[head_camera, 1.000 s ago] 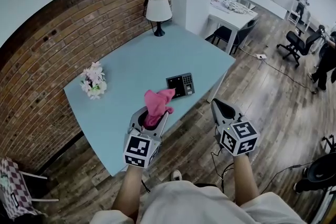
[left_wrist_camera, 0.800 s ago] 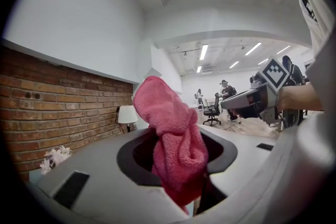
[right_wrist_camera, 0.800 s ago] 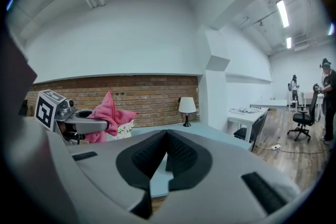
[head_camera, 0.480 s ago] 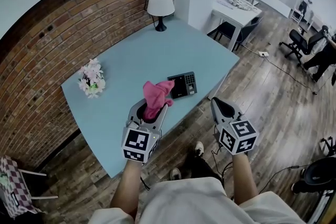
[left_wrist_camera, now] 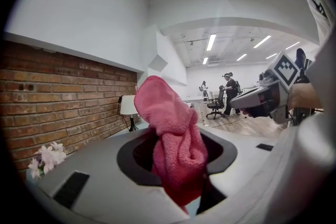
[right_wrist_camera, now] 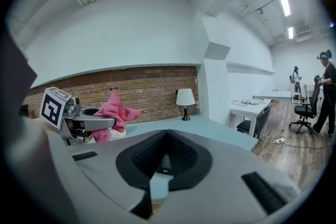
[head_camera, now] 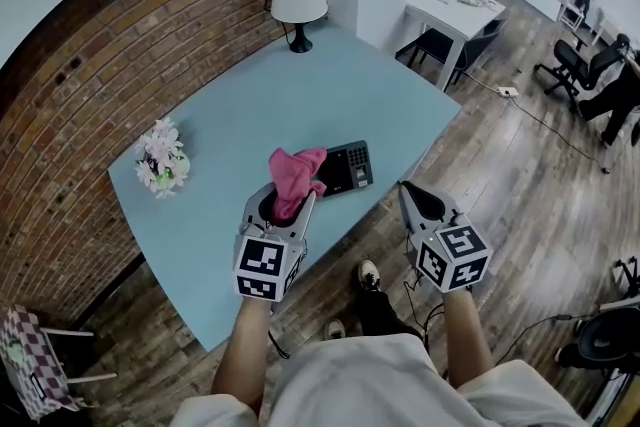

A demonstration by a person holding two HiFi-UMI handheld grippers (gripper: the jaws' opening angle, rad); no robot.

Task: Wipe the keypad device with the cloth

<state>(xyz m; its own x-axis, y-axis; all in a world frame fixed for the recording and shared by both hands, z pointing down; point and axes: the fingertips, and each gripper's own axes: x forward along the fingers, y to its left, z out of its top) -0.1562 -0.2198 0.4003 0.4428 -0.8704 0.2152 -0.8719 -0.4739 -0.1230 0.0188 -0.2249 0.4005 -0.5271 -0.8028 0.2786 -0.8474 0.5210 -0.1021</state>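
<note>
Flowers [head_camera: 160,158], one bunch, are sitting at the bench's [head_camera: 300,95] 9 o'clock, and one lamp [head_camera: 298,3] at 12. The left gripper [head_camera: 290,200] is clamping the one pink cloth [head_camera: 295,177] at 9 o'clock of the keypad device [head_camera: 350,167], which is lying near the bench's 5 o'clock edge. The right gripper [head_camera: 407,189], jaws pressed together on nothing, is hanging beyond that edge, over the floor [head_camera: 500,165].

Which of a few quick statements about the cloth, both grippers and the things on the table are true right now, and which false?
1. The left gripper is clamped on the pink cloth. True.
2. The cloth lies spread flat over the keypad device. False: it is bunched upright in the jaws.
3. The right gripper grips the keypad device. False: its jaws are shut on nothing, over the floor.
4. The lamp stands at the far corner of the table. True.
</note>
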